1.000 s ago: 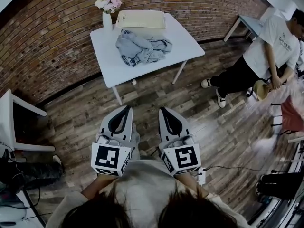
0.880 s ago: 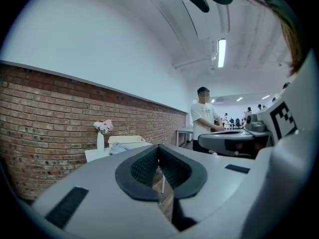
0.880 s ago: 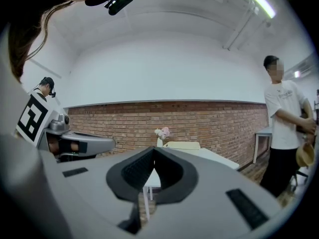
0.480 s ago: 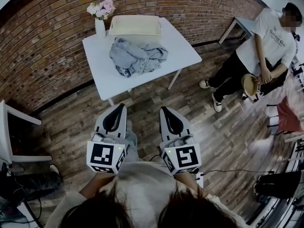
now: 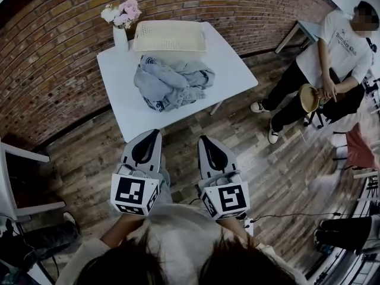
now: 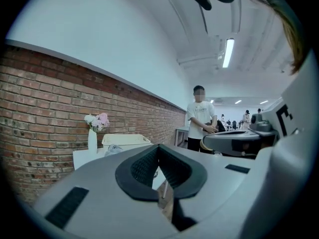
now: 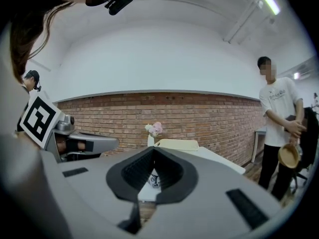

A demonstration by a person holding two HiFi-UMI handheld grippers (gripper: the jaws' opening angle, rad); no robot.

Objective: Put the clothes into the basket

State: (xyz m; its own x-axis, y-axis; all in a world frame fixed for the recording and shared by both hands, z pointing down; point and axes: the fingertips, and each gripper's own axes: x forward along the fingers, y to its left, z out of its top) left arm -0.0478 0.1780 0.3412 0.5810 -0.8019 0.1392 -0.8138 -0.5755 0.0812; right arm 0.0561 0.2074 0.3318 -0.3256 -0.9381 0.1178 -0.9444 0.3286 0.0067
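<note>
Brick wall (image 5: 53, 76), red-brown, running behind the whole scene, with a dark wood-plank floor (image 5: 279, 171) below it. White table (image 5: 234, 64), square top on thin legs, set near the wall. Person (image 5: 320, 58) in a white T-shirt and dark trousers, at the right, apart from the table, holding a round tan object at waist level. Heap of grey clothes (image 5: 172, 85), crumpled, lying mid-table, just in front of the basket and outside it. Cream plastic basket (image 5: 169, 37), perforated, at the table's far edge by the wall. Left gripper (image 5: 155, 132) and right gripper (image 5: 202, 138), grey with black pads, held side by side over the floor short of the table and pointing toward it. Each pair of jaws is closed together, with nothing between them. White vase (image 5: 120, 38) of pink flowers (image 5: 122, 13), upright at the table's far left corner, just beside the basket.
</note>
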